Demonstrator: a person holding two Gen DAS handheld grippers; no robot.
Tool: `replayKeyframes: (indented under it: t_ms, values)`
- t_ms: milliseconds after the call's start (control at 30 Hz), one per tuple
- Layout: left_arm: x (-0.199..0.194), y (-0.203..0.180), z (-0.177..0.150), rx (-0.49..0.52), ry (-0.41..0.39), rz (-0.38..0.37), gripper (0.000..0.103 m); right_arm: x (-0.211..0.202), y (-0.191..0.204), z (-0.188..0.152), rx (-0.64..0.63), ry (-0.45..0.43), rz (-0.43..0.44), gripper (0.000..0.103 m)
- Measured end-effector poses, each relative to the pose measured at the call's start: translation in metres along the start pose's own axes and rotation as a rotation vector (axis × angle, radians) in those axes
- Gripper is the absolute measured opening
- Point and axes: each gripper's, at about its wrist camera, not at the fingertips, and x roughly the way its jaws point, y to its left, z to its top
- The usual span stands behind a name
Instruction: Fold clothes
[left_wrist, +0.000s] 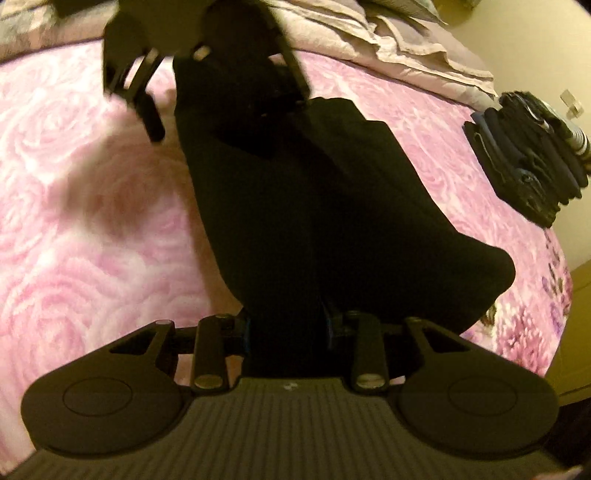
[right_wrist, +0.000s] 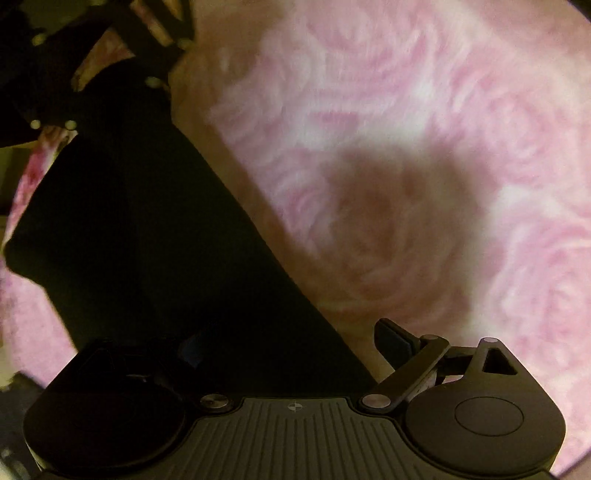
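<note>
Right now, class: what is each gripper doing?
Left gripper: closed on the black garment.
Right gripper: open, garment between its jaws.

Bed with pink rose-print cover (left_wrist: 92, 221). Black garment (left_wrist: 332, 221) lies across it. Stack of folded dark clothes (left_wrist: 524, 158) well right of garment, rumpled beige bedding (left_wrist: 388, 40) beyond it.

Dim, warm yellowish light; a soft shadow (right_wrist: 388, 206) pools on the pink blanket (right_wrist: 406, 92), motion blur smears it, fisheye edges bend.
</note>
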Motion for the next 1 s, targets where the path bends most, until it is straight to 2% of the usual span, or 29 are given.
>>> replayKeyframes:
  t_ms: [167, 200, 233, 267, 400, 433, 567, 733, 833, 1000]
  values:
    - [0.000, -0.005, -0.002, 0.029, -0.029, 0.010, 0.029, 0.016, -0.022, 0.011, 0.017, 0.120, 0.128, 0.093]
    - [0.000, -0.003, -0.002, 0.020, -0.033, 0.003, 0.029, 0.018, -0.024, 0.011, 0.053, 0.146, 0.149, 0.074]
    - [-0.001, -0.001, -0.002, 0.011, -0.035, -0.005, 0.029, 0.020, -0.026, 0.011, 0.091, 0.173, 0.170, 0.070]
    - [-0.001, 0.000, -0.003, 0.009, -0.036, -0.014, 0.029, 0.018, -0.023, 0.008, 0.106, 0.174, 0.153, 0.068]
    - [-0.007, 0.004, -0.001, 0.024, -0.034, -0.050, 0.029, -0.007, 0.000, -0.019, 0.180, 0.133, 0.061, 0.045]
    - [-0.009, 0.004, 0.001, 0.037, -0.033, -0.059, 0.028, -0.014, 0.009, -0.026, 0.203, 0.125, 0.044, 0.042]
    - [-0.022, -0.007, 0.010, 0.159, -0.050, -0.069, 0.026, -0.041, 0.062, -0.060, 0.336, 0.081, -0.026, 0.027]
    - [-0.046, -0.029, 0.031, 0.361, -0.095, -0.069, 0.025, -0.068, 0.139, -0.091, 0.588, -0.008, -0.192, 0.024]
    - [-0.069, -0.043, 0.059, 0.501, -0.137, -0.026, 0.025, -0.093, 0.172, -0.112, 0.713, -0.034, -0.339, 0.023]
    - [-0.122, -0.084, 0.107, 0.799, -0.230, 0.173, 0.024, -0.141, 0.230, -0.135, 0.877, -0.070, -0.603, 0.023]
